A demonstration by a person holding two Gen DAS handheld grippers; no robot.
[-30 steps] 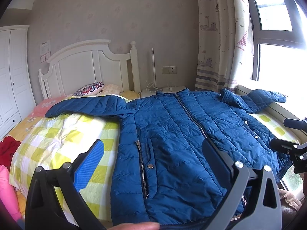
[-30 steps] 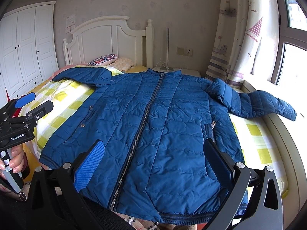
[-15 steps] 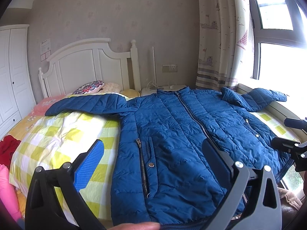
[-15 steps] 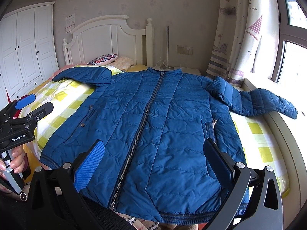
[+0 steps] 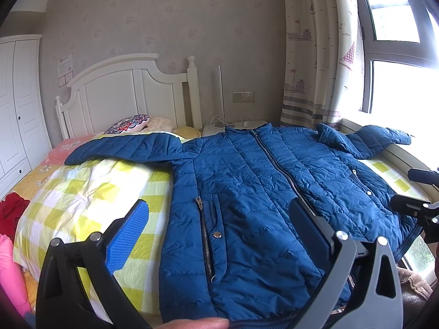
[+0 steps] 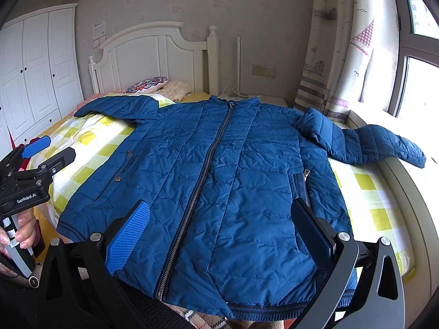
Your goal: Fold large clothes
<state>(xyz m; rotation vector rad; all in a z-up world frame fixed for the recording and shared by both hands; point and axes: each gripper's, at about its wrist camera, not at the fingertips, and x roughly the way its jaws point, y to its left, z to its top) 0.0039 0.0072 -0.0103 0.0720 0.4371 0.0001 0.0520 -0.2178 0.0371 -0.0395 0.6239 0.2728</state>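
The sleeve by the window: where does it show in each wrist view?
Left wrist view: the window-side sleeve lies at the upper right, across the sill.
Right wrist view: the same sleeve lies right of centre, its cuff towards the window.
Shared landmark: the jacket's centre zip.

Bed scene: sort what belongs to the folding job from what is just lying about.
Job: blue quilted jacket, left tool, right tool, both open.
Lying about: patterned pillow, red cloth, pink item.
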